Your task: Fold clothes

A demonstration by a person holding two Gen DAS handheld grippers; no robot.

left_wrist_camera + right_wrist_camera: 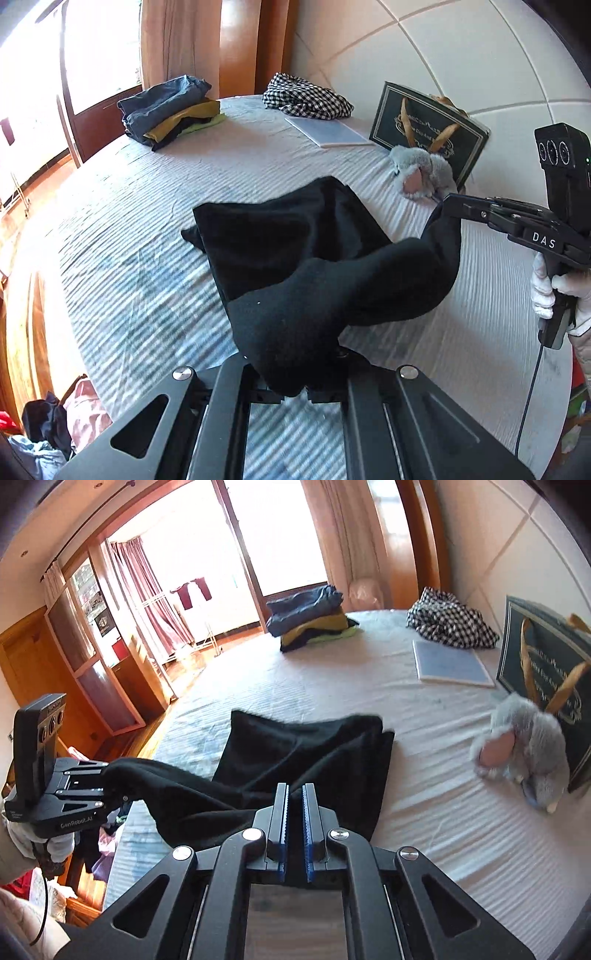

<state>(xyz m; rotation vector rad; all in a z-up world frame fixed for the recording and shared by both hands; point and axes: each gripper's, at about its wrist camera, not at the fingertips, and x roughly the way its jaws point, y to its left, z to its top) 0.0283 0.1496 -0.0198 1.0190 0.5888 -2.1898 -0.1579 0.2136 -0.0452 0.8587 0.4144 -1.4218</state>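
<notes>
Black cloth [295, 266], bunched, fills the mouth of the left gripper [291, 387] in the left wrist view; its fingers are hidden under the fabric, clamped on one corner. Right gripper [294, 812], seen from its own camera: two fingers with blue toothed pads, close together with a narrow gap, the cloth's edge lying past their tips; this view does not settle whether fabric sits between them. From the left camera the same gripper comes in at the right edge with its tips closed on the other corner, a white-gloved hand [546, 291] on the handle. Between the two holds the cloth hangs in a raised ridge; its far part lies flat on the bed [147, 221], mid-mattress. Bed cover: white, ribbed, wrinkled. Grey plush toy [524, 757], right of the cloth, apart from it, lying against a dark gift bag [546, 657] with gold handles. White-edged flat board [450, 664], beyond the toy. Checked garment [450, 624], crumpled, at the far edge by the wall. Folded stack [310, 620], blue on top, mustard and green beneath, far left corner. Loose clothes [51, 424] heaped on the floor beside the bed.
</notes>
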